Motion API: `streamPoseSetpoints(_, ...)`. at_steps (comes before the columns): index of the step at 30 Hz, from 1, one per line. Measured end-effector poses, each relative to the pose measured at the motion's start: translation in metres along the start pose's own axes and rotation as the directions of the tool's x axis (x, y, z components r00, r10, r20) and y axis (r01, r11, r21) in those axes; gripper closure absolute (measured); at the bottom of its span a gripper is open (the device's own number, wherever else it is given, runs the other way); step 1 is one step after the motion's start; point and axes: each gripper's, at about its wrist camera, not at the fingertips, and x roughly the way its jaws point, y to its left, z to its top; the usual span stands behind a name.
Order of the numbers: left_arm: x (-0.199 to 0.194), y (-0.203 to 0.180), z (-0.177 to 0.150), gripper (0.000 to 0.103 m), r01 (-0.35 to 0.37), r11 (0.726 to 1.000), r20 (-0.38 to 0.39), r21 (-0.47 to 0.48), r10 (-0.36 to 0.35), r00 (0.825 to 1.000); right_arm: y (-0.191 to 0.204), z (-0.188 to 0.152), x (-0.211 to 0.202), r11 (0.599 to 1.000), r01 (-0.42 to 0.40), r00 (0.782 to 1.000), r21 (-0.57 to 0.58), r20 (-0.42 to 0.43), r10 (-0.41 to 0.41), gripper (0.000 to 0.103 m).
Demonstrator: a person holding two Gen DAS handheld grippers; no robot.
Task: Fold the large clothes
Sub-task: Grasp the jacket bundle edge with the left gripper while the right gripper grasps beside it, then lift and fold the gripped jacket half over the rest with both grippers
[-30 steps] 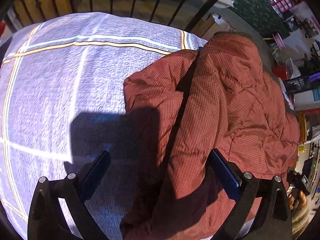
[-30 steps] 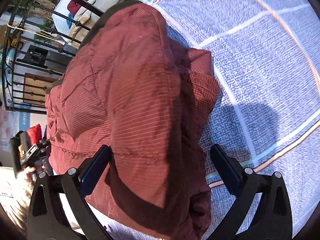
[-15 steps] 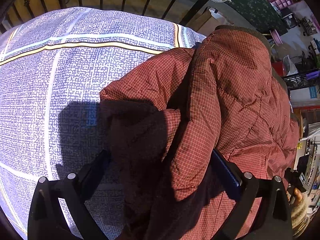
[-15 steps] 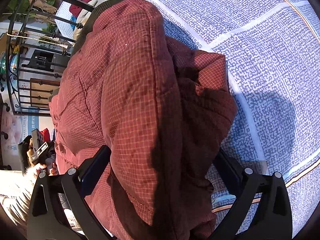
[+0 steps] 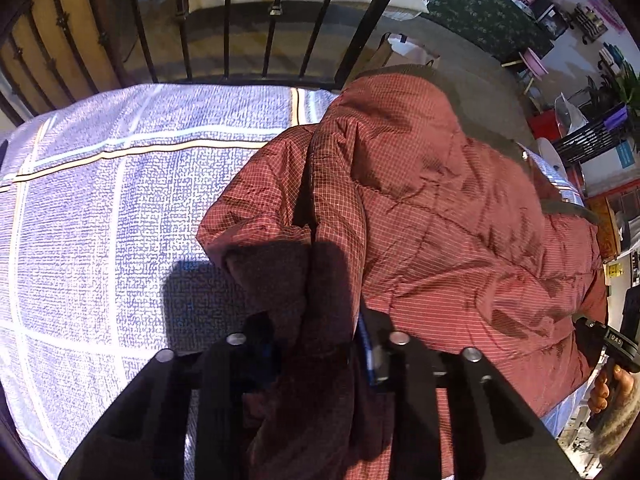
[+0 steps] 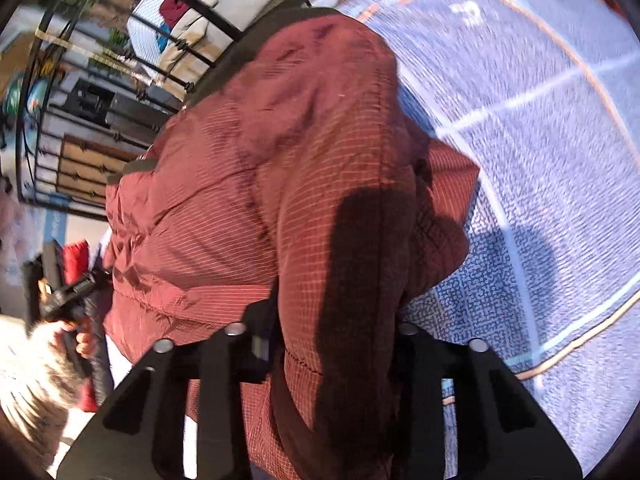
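Observation:
A large dark red quilted jacket point(image 5: 420, 208) lies bunched on a bed covered by a blue-and-white patterned sheet point(image 5: 100, 208). My left gripper point(image 5: 318, 344) is shut on a thick fold of the jacket at its near left edge. In the right wrist view the same jacket point(image 6: 280, 168) fills the middle, and my right gripper point(image 6: 336, 340) is shut on a fold at its near right edge. The pads of both grippers are mostly buried in the fabric. Each view shows the other gripper's handle and the hand that holds it at the frame edge.
A black metal bed rail point(image 5: 224, 40) runs along the far edge of the bed, with a wooden floor behind it. The sheet point(image 6: 540, 140) stretches to the right of the jacket. Shelves and household clutter point(image 5: 580, 112) stand beyond the bed.
Both grippers moved forward onto the jacket's near edges and went from wide open to shut on folds of fabric. The jacket's near edges are now bunched up between the fingers.

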Motion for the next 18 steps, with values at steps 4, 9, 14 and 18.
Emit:
streamPoseSetpoints(4,-0.028,-0.006,-0.011,0.081,0.038,0.997,0.07,-0.07,-0.033,0.997,0.025,-0.008,-0.017,0.998,0.054,0.997,-0.045,0.06,-0.052,0.079)
streamPoseSetpoints(9,-0.061,-0.038,-0.031,0.082,0.039,0.999,0.122,-0.034,-0.035,0.992,0.062,-0.025,-0.044,0.983,0.087,0.989,-0.162,0.135,-0.065,0.082)
streamPoseSetpoints(14,-0.084,-0.088,-0.038,0.082,0.058,0.994,0.143,0.089,-0.07,0.987,0.078,-0.04,-0.085,0.966,0.11,0.977,-0.235,0.202,-0.062,0.083)
streamPoseSetpoints(18,-0.091,-0.14,-0.029,0.082,0.087,0.975,0.153,0.205,-0.12,0.981,0.058,-0.048,-0.122,0.976,0.122,0.963,-0.181,0.259,-0.072,0.083)
